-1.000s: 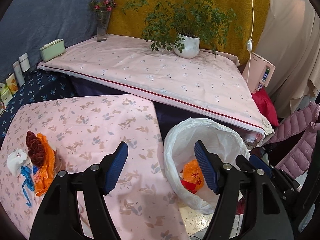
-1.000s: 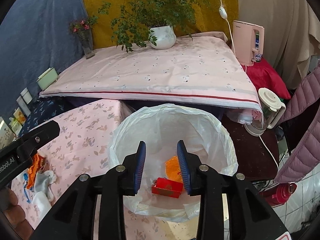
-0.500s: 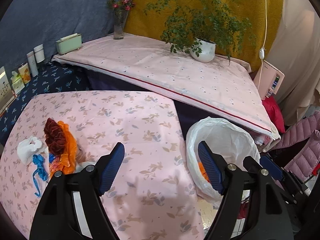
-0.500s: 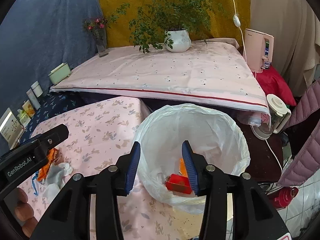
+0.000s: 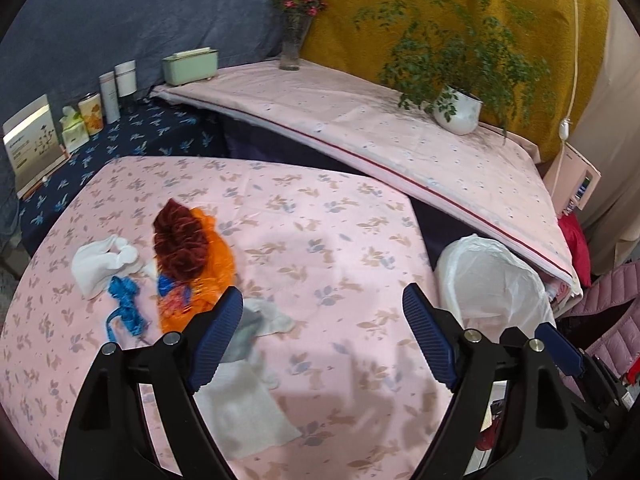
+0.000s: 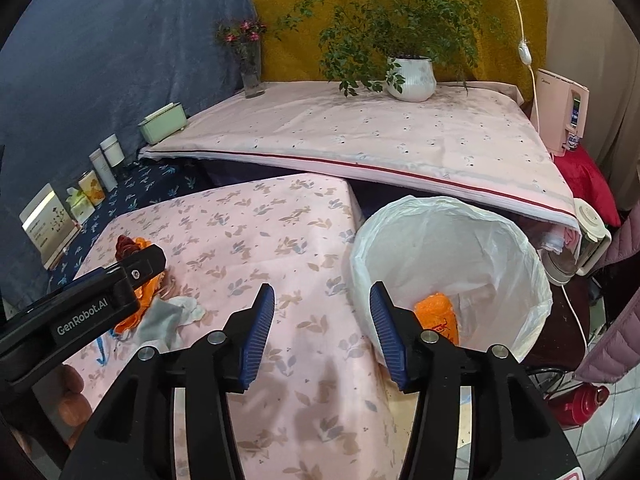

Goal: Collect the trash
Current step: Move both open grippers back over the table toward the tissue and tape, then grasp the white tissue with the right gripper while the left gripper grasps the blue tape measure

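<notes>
A trash pile lies on the pink leaf-print table [image 5: 320, 220]: a dark red crumpled piece [image 5: 182, 240] on an orange wrapper [image 5: 208, 276], a white tissue [image 5: 106, 262], a blue ribbon [image 5: 124, 300] and a grey-white tissue [image 5: 260, 320]. My left gripper [image 5: 322, 300] hovers just right of the pile. Its jaws are opening with nothing between them. The white-lined bin [image 6: 448, 264] stands off the table's right edge and holds an orange wrapper [image 6: 436, 316]. My right gripper [image 6: 322, 292] hangs over the table edge beside the bin, jaws opening and empty.
A flat white paper [image 5: 244, 412] lies under the left finger. Behind stands a higher table [image 6: 360, 140] with a potted plant [image 6: 412, 76], a vase [image 6: 252, 76] and a green box [image 6: 164, 122]. A kettle [image 6: 580, 248] and a red flask [image 6: 580, 400] sit right of the bin.
Both views have swung left, away from the bin and toward the table. The trash pile now sits nearer the left gripper. Both pairs of jaws stand wider.
</notes>
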### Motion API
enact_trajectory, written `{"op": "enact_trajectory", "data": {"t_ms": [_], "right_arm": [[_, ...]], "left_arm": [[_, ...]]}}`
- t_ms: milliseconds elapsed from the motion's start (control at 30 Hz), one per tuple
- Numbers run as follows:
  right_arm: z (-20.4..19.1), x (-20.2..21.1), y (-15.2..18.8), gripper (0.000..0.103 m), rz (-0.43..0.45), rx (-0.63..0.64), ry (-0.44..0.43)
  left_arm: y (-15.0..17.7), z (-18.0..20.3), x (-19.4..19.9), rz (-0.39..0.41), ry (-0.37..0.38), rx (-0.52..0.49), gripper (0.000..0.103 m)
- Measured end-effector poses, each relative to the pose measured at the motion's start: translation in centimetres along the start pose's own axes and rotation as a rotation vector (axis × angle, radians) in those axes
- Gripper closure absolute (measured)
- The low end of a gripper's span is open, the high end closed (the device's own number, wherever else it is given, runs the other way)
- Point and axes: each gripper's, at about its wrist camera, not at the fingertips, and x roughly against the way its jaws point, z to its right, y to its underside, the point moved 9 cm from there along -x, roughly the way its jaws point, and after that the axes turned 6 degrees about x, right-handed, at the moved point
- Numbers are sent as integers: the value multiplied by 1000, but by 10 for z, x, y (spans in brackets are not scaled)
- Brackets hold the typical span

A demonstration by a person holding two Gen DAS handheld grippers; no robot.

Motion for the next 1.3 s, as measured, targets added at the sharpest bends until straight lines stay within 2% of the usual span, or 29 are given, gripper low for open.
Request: {"op": "enact_trajectory", "data": {"t_ms": [367,733,833,900,1000,1300], "right_arm": [[-63,-12,25,49,-52,59,-75],[-121,-37,65,48,-149,110,-143],[-136,-44,78,46,-178,122,-159],[-145,-49,86,41,-194,128,-167],[-156,-58,96,41,-220,147,-172],[-168,-83,113,41,-277,173,-153]], "left_arm": [[10,-85,0,-15,-92,106,24],[27,-167,-7,-50,-188,183,24],[32,-182,-11,-65,-200,199,24],[35,-190,-14,-73,-205,211,24],[38,-204,-19,-84,-217,232,20],[38,-235,-46,-136,-229,291,20]]}}
